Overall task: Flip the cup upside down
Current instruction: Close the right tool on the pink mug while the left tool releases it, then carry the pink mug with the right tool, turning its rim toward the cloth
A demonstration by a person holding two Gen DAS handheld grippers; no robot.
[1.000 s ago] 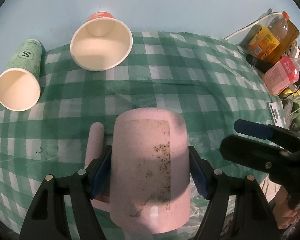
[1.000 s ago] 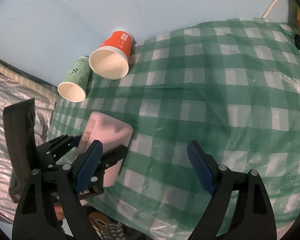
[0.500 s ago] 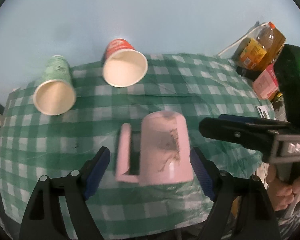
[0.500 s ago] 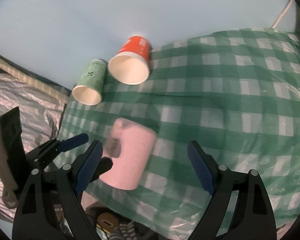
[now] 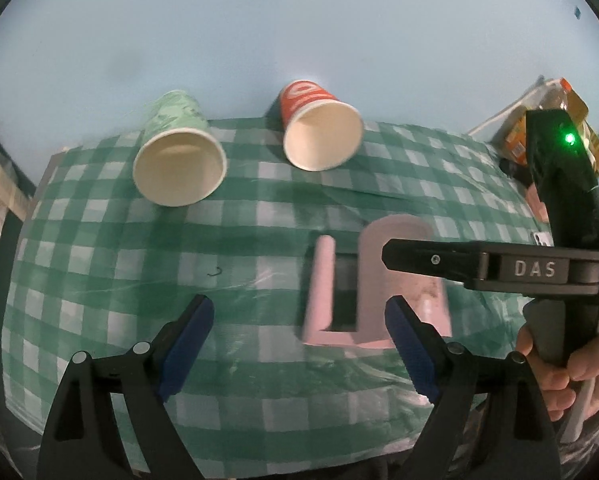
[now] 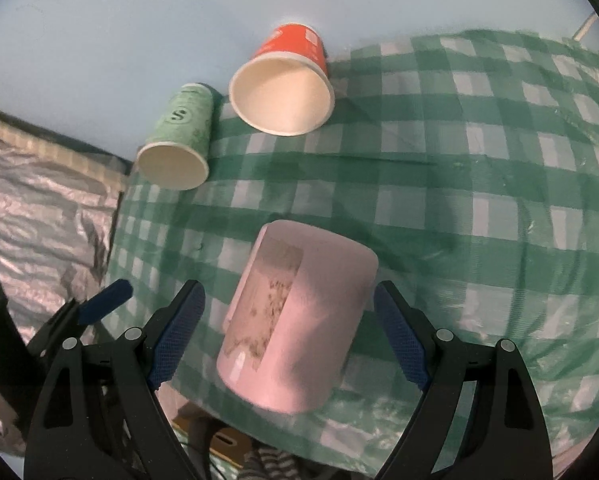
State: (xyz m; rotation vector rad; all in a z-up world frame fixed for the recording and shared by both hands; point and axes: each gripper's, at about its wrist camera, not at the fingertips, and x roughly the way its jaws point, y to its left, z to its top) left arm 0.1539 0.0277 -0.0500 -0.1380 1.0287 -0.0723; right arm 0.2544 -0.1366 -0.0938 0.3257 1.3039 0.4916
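A pink mug with a handle and a worn label stands upside down on the green checked tablecloth, near its front edge. My right gripper is open, its fingers either side of the mug without touching it. My left gripper is open and empty, pulled back to the left of the mug. The right gripper's body crosses in front of the mug in the left wrist view.
A green paper cup and a red paper cup lie on their sides at the far edge, mouths toward me. Bottles stand at the far right. A silver crinkled sheet lies left of the table.
My left gripper let go of the pink mug and drew back to the left. My right gripper moved left until its open fingers straddle the mug.
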